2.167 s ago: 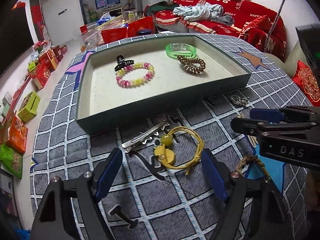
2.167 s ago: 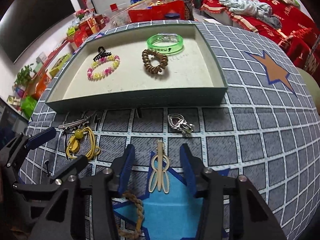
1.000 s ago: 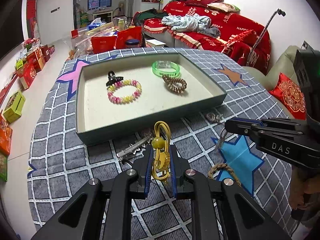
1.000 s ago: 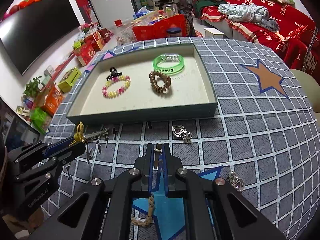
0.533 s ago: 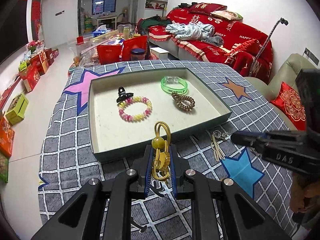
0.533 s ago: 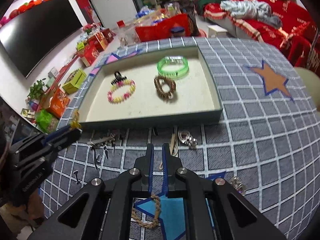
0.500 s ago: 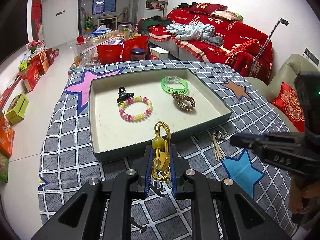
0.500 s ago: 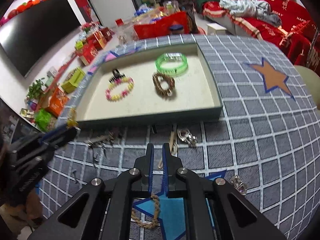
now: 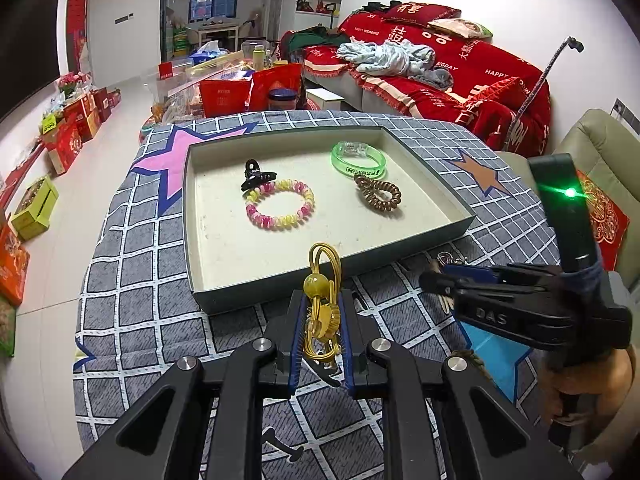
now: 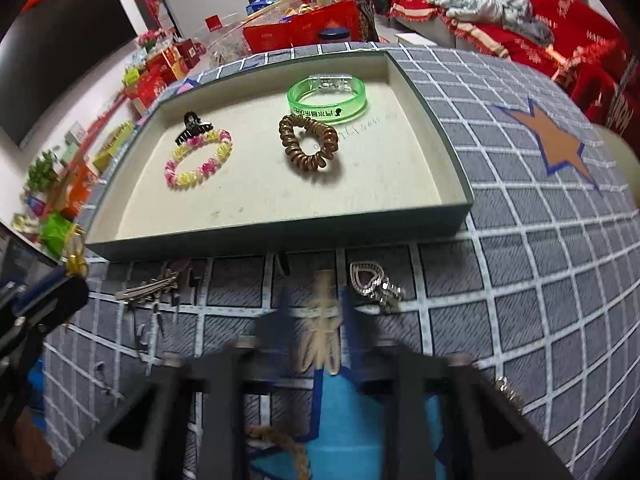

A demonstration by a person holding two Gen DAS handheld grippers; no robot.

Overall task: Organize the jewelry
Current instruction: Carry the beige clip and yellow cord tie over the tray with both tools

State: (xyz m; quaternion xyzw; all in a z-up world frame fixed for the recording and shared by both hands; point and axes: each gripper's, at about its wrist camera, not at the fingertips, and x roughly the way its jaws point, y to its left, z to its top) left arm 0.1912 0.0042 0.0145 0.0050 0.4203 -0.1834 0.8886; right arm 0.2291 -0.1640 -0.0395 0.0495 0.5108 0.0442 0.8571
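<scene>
Beige clip [image 10: 320, 320] now between right jaws, yellow tie [image 9: 322, 312] pinched left.

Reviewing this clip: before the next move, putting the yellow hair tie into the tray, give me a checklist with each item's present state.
1. Left gripper shut on the yellow hair tie: ok, both blue pads press it.
2. Tie lifted off the cloth: ok, its loop stands up in front of the tray wall.
3. Free spot in the tray: ok, bare floor lies nearer than the bead bracelet and the brown coil tie.
4. Right gripper out of the way: ok, it sits at the right, outside the tray.
5. Right gripper's grip on the beige clip: cannot tell, that view is blurred.
6. Tie's far end free of snags: cannot tell, the lower loop is hidden between the fingers.
</scene>
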